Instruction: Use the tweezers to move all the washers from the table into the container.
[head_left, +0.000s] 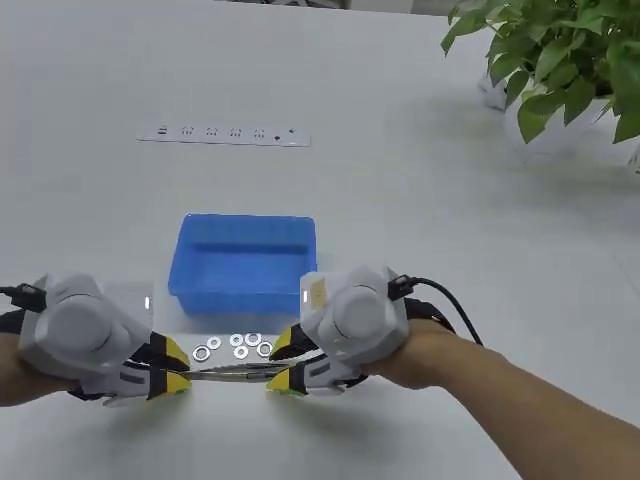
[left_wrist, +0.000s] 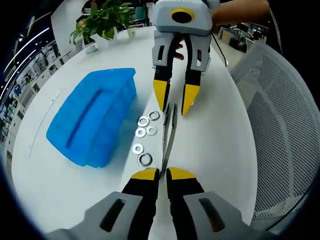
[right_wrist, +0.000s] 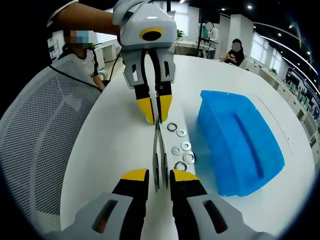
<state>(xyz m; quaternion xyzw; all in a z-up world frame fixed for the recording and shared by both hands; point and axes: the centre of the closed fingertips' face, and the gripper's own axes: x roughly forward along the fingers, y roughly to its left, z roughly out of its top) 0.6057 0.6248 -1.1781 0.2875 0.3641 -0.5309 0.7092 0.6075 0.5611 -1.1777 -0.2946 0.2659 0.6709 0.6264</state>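
"Looking at the tweezers (head_left: 232, 370); where are they held?"

"Flat on the surface (head_left: 420, 200), between the two tools; the left tool (left_wrist: 163, 176) is pinched shut on their joined end; the right tool (right_wrist: 160, 177) stands parted around the two springy arms, not squeezing them as far as I can tell."

"And the washers (left_wrist: 145, 159)?"

"Six, loose on the surface just beside the tweezers, near the blue container (head_left: 240, 297), which has none in it; thin, hard, light and slick metal, I'd judge; take each across its rim or through its hole, gently; squeeze too hard and it may flick away."
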